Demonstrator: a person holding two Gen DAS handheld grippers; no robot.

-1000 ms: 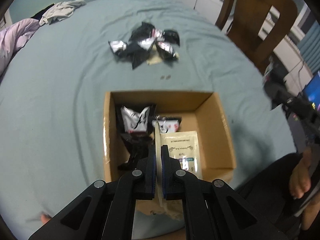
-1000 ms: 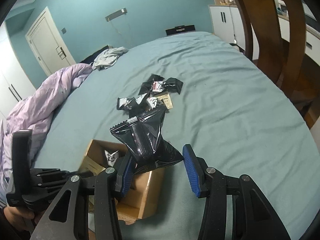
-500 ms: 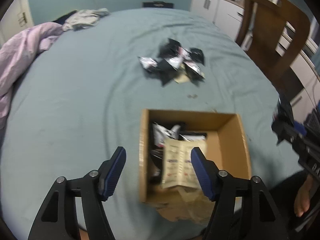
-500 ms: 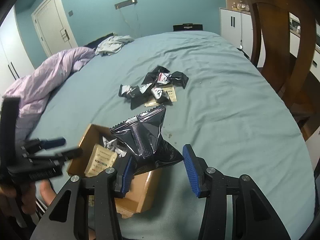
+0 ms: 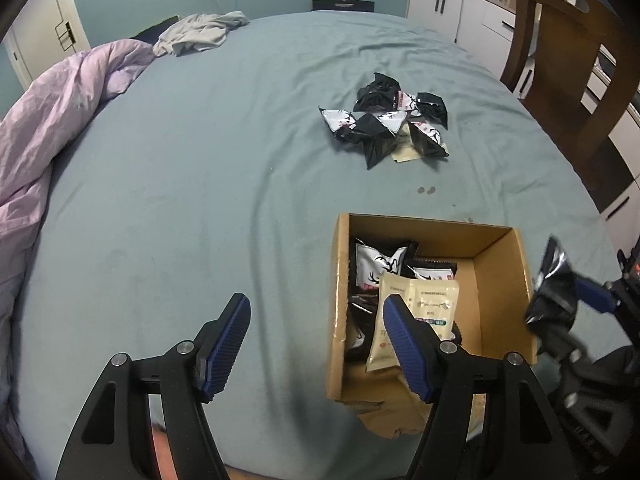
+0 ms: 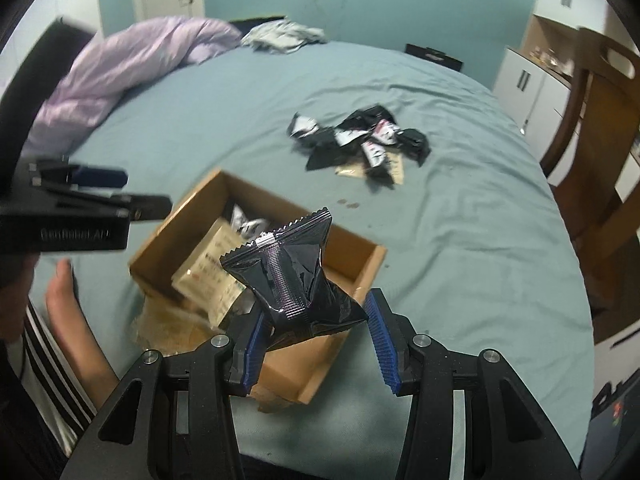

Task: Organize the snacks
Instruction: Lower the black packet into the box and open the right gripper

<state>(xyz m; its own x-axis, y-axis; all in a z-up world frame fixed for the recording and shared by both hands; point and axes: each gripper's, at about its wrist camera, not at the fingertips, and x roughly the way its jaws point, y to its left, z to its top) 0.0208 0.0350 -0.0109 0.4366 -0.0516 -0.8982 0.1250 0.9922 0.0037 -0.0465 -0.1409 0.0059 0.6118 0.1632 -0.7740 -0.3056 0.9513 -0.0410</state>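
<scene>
Black packet (image 6: 294,280) hides the cardboard box's (image 6: 180,216) interior.

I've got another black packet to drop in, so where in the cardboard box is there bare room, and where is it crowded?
The brown cardboard box has bare floor along its right wall, beside the beige printed sachet. Its left half is crowded with black-and-white snack packets. The right tool holds the black foil packet near that box. The left tool is open and empty.

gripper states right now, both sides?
Left gripper: open, holding nothing, beside the cardboard box.
Right gripper: holding a black snack packet above the box; jaws look wide.
</scene>
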